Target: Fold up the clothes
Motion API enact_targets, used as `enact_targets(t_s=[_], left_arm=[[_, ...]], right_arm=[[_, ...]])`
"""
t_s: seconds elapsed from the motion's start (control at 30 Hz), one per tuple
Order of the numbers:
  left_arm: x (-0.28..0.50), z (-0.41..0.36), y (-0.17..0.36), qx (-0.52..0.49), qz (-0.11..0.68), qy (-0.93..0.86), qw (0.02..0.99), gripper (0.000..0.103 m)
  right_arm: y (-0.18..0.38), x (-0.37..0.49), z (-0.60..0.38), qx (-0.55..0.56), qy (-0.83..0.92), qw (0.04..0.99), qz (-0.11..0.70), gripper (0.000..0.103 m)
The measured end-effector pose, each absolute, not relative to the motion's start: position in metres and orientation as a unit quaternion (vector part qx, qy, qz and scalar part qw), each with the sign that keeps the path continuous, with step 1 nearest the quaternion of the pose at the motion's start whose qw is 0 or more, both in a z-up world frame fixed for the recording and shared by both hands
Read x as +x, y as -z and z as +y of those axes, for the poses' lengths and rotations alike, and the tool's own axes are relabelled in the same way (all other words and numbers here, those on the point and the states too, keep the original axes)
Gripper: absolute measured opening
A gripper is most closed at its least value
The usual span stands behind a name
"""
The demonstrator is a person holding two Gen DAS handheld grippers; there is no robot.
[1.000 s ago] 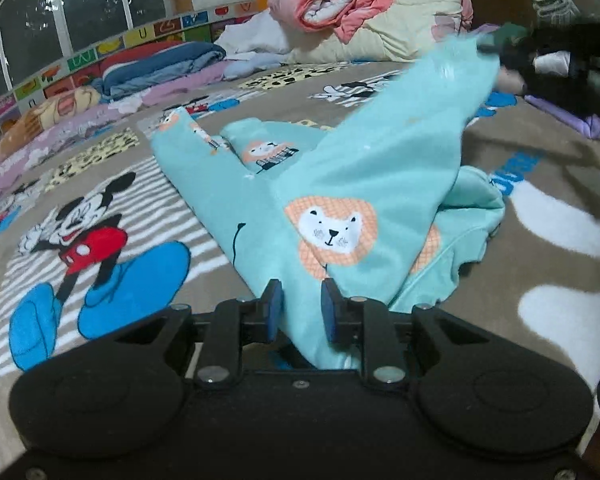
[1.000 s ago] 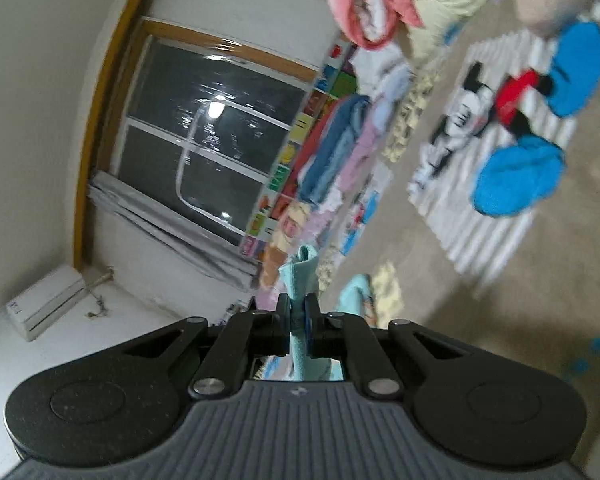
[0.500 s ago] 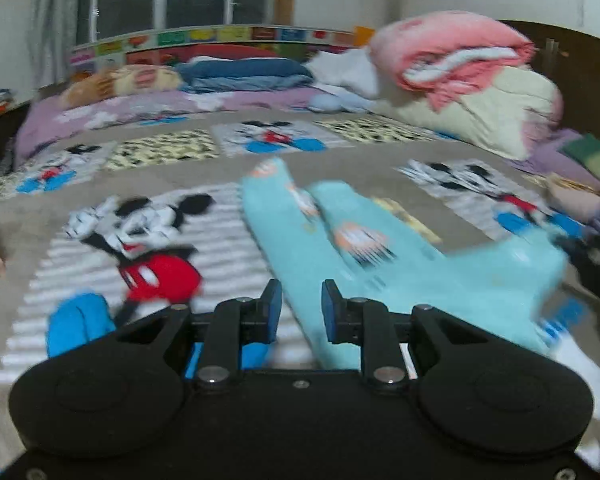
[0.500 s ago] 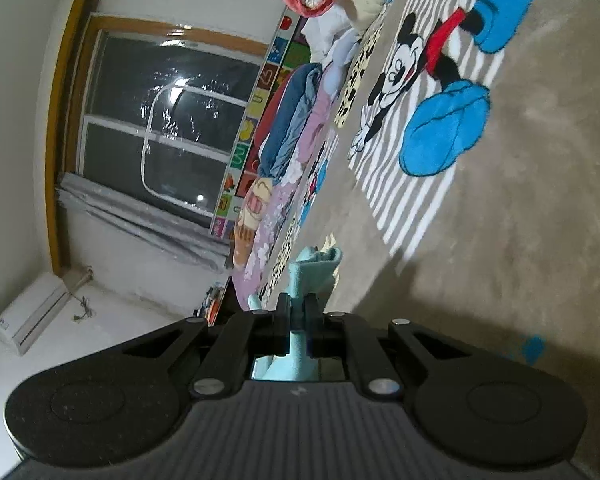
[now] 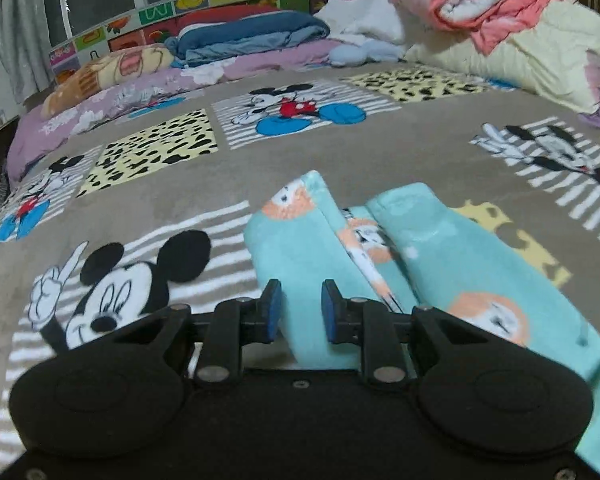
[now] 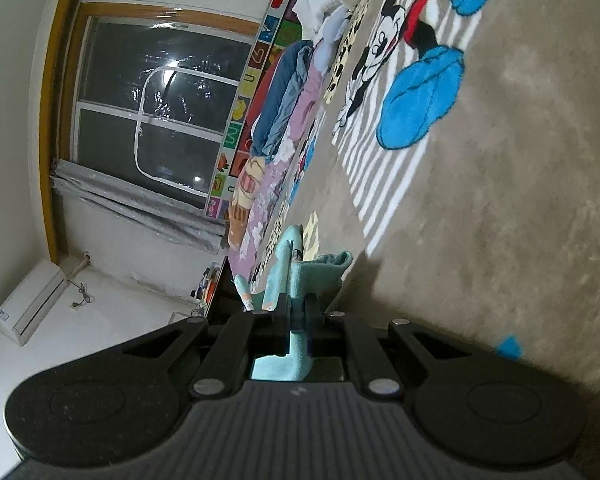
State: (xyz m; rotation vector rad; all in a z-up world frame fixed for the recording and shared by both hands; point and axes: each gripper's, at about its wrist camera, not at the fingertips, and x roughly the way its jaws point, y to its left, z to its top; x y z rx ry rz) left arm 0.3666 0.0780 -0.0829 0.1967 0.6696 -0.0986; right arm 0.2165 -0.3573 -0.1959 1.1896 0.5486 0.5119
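Looking along the left gripper (image 5: 297,312): jaws apart, nothing between them, poised just above the near edge of the turquoise garment (image 5: 420,264) — it lies spread on the Mickey-print blanket (image 5: 148,200), lion patches showing, two leg-like tubes pointing toward the piled bedding (image 5: 500,28). Right wrist view, tilted sideways: right gripper (image 6: 298,316) clamped on a fold of the same turquoise cloth, raised off the blanket; window (image 6: 156,112) at left.

left gripper (image 5: 297,307) jaws apart, right gripper (image 6: 297,314) clamped
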Motion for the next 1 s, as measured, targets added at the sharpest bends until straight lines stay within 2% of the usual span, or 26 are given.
enact_targets(t_s=[0.4,0.7,0.83,1.0], left_arm=[[0.424,0.079,0.094,0.101,0.366,0.037,0.924,0.02],[0.445,0.082,0.085,0.075,0.377,-0.048,0.922,0.023],[0.419,0.084,0.068,0.071,0.353,-0.063,0.931,0.023],[0.371,0.067,0.058,0.09,0.336,0.003,0.938,0.023]], right_arm=[[0.2,0.218,-0.356,0.549,-0.244,0.757,0.257,0.009],[0.198,0.22,-0.355,0.546,-0.244,0.758,0.26,0.009],[0.198,0.22,-0.355,0.545,-0.241,0.76,0.26,0.009],[0.196,0.22,-0.353,0.539,-0.236,0.766,0.258,0.009]])
